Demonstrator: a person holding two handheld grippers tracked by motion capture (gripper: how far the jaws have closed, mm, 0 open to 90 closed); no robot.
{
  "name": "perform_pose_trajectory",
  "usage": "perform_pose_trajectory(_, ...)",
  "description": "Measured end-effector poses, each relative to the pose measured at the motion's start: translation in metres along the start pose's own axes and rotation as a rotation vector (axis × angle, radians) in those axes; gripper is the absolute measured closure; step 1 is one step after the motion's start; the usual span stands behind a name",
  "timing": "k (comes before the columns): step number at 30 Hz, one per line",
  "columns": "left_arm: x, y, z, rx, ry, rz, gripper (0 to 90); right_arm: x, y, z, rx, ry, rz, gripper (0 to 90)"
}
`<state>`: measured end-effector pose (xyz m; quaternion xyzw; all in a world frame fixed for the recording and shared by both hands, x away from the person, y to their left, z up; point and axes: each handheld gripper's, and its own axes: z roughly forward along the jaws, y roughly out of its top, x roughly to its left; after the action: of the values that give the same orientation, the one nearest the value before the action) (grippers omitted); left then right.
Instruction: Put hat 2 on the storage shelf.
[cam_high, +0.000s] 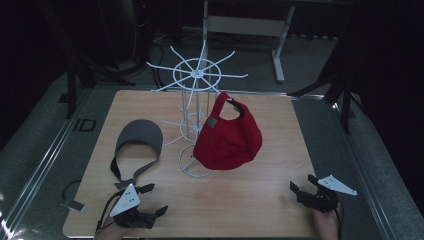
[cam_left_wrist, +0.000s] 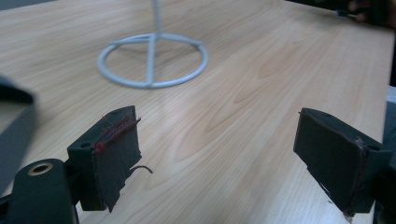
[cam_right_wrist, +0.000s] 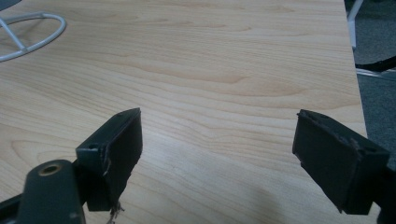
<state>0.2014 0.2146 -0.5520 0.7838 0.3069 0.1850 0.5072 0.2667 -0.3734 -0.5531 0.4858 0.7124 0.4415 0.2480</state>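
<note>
Hat-hanging job, judged about half done — the red fabric baseball cap (cam_high: 227, 134) already hangs on the white wire hat rack (cam_high: 196, 75), draped off one of the upper prongs and sagging down over the near-right side of the rack's ring base (cam_left_wrist: 152, 59). The grey visor cap with its black strap (cam_high: 139, 139) is not hung yet; it lies flat on the light wooden counter (cam_high: 240, 200) just left of the rack base, brim away from the person, strap loop trailing toward the near edge. The left gripper (cam_high: 150, 200) sits near and left of the rack, just beside the visor's strap end but not touching it; its fingers (cam_left_wrist: 112, 154) stand wide apart with nothing between them, bare wood showing in the gap, and a blurred dark edge of what is probably the visor at the left border of the left gripper view. The right gripper (cam_high: 301, 186) rests well to the near right of the rack, by the counter's corner, its fingers (cam_right_wrist: 116, 149) also spread and empty. Left to do, as I read it — grab the visor, lift it, hook it on a free prong; plenty of prongs look free on both tiers.
</note>
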Motion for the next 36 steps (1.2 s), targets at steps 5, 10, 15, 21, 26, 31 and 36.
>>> perform_pose_trajectory(5, 0.012, -0.006, -0.023, -0.009, 0.099, -0.06, 14.5, 0.0, 0.0, 0.0, -0.004, 0.01, -0.003, 15.8)
perform_pose_trajectory(10, 0.022, -0.012, -0.041, -0.021, 0.294, -0.133, 14.5, 0.0, 0.001, -0.001, -0.016, 0.013, 0.001, 15.8)
perform_pose_trajectory(15, 0.031, -0.015, -0.043, 0.037, 0.471, -0.186, 14.5, 0.0, 0.002, -0.002, -0.015, 0.008, -0.001, 15.7)
perform_pose_trajectory(21, 0.038, -0.014, -0.03, 0.154, 0.503, -0.276, 9.5, -0.001, 0.001, -0.001, -0.013, 0.015, 0.003, 15.8)
perform_pose_trajectory(26, 0.04, -0.011, -0.016, 0.2, 0.544, -0.292, 8.2, -0.001, 0.001, -0.001, -0.008, 0.022, 0.003, 15.8)
perform_pose_trajectory(31, 0.046, -0.006, -0.006, 0.239, 0.592, -0.305, 8.2, -0.001, 0.001, -0.001, -0.006, 0.02, 0.003, 15.8)
perform_pose_trajectory(36, 0.052, -0.004, 0.004, 0.28, 0.612, -0.322, 8.4, 0.0, 0.001, 0.0, -0.002, 0.012, 0.004, 15.8)
